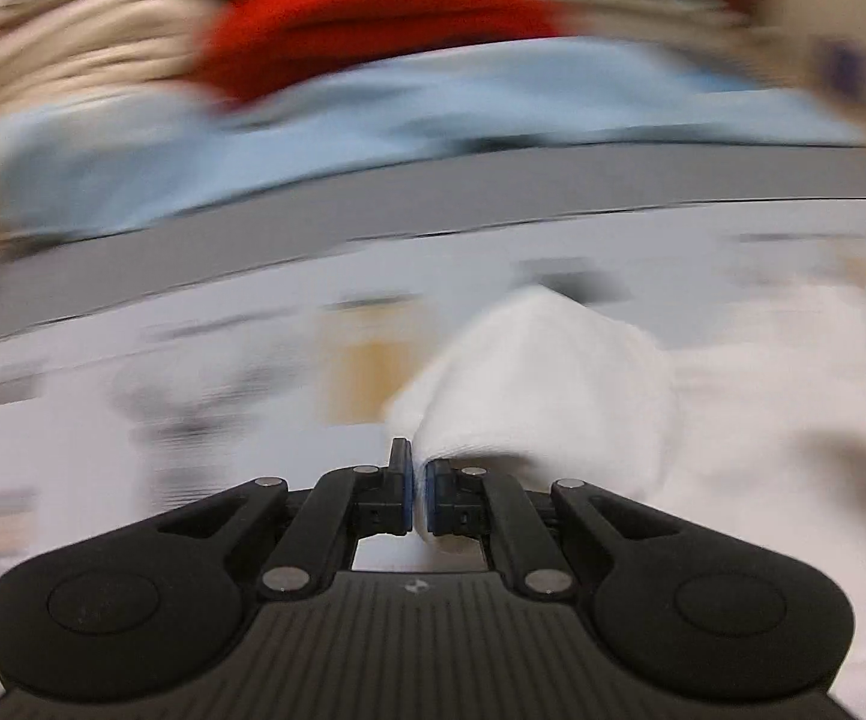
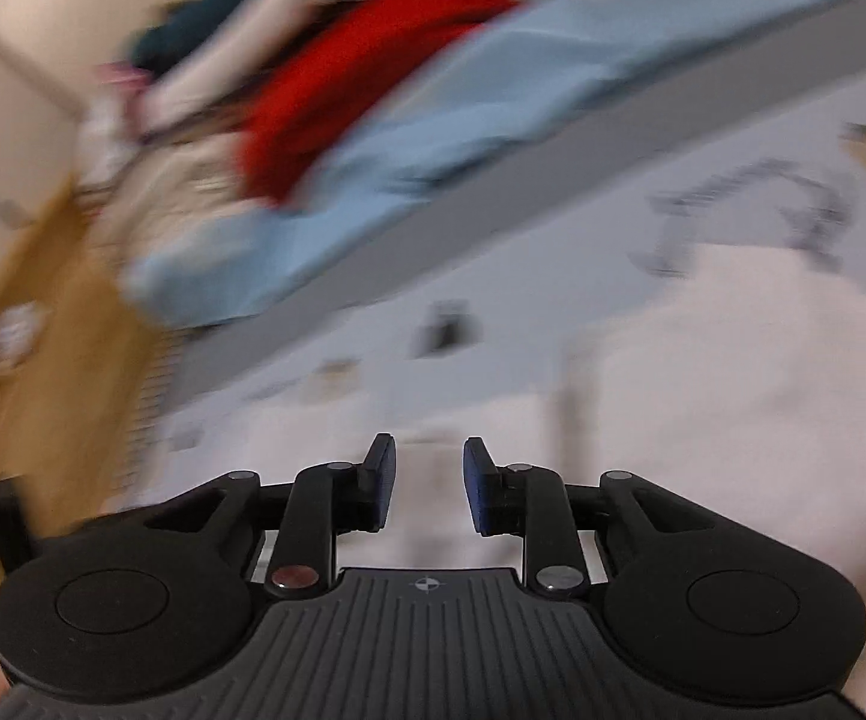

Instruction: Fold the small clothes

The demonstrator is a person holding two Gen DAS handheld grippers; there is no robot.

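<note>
The white garment [image 1: 553, 384] is lying on the pale surface [image 1: 192, 420], bunching up toward its near edge; it looks light, soft and floppy, likely best pinched at a corner or hem. The left gripper [image 1: 419, 492] is clamping its fingers on a fold of that cloth. The right gripper [image 2: 429, 486] is hanging with fingers apart, holding nothing.

A fold of white cloth [image 1: 529, 384] is clamped between the closed left tongs [image 1: 419, 495] above the pale patterned counter [image 1: 192, 396]. Beyond the counter's grey edge, light blue fabric [image 1: 312, 132] and a red garment [image 1: 366, 30] are seen, blurred.
</note>
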